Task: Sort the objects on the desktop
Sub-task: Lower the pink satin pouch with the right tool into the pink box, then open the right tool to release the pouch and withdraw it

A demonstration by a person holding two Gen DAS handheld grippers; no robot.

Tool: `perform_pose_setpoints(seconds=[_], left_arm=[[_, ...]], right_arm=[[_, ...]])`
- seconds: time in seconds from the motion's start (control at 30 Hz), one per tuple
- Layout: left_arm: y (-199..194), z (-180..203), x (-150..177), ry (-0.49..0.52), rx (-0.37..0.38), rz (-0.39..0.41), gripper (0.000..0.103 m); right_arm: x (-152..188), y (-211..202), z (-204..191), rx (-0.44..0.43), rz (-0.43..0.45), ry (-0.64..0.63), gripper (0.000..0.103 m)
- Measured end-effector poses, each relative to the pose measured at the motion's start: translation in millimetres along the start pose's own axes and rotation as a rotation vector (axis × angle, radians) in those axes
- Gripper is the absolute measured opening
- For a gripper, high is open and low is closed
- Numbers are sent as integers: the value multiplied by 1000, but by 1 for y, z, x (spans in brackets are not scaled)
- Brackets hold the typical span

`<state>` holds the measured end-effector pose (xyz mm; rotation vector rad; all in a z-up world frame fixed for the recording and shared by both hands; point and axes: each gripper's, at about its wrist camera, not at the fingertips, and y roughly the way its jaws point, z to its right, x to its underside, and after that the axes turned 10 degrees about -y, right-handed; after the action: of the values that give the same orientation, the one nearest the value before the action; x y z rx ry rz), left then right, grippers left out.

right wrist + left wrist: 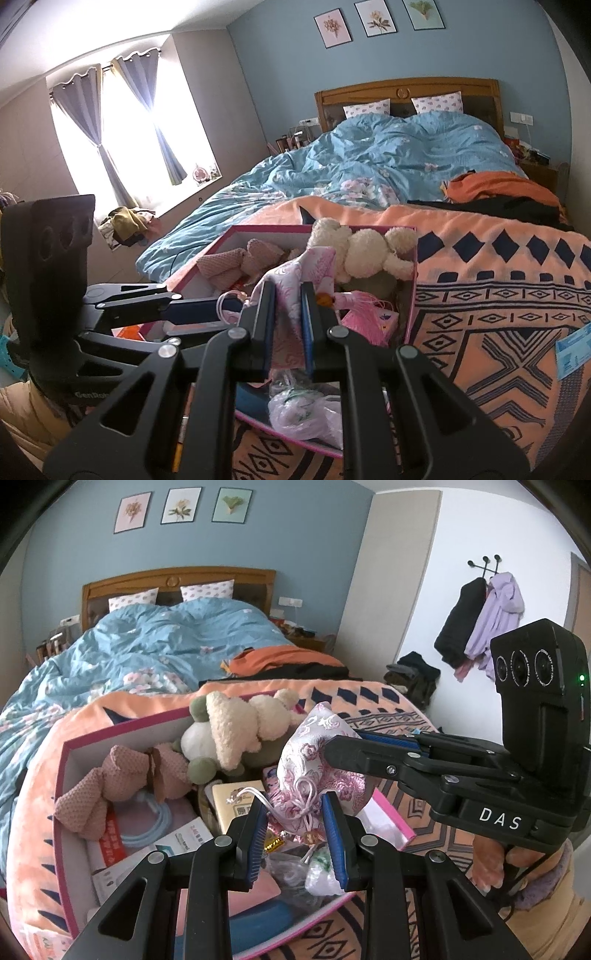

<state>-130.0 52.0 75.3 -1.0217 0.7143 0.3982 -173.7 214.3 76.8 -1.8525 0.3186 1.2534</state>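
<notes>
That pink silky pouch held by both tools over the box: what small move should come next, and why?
Probably lower the pouch a little further into the box before letting go. Both the left hand-held gripper and the right hand-held gripper are clamped on its fabric, and it hangs just above the clutter inside, beside the plush toy.

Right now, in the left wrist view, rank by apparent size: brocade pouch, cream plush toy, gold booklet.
1. brocade pouch, though it is nearest the camera, held by both grippers.
2. cream plush toy, close behind; unsure.
3. gold booklet, partly hidden.
</notes>
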Motion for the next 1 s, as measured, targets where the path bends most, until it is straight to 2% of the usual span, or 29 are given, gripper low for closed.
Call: perform_pose_setpoints(seconds=[0.7, 0.8, 1.0], left_arm=[[45, -13, 4, -55, -65, -84, 30], [48, -15, 4, -55, -77, -88, 30], [50, -15, 8, -56, -91, -86, 30]], right_arm=[[23, 48, 28, 34, -104, 71, 15], [24, 52, 28, 57, -118, 62, 15], [28, 62, 24, 156, -159, 12, 15]])
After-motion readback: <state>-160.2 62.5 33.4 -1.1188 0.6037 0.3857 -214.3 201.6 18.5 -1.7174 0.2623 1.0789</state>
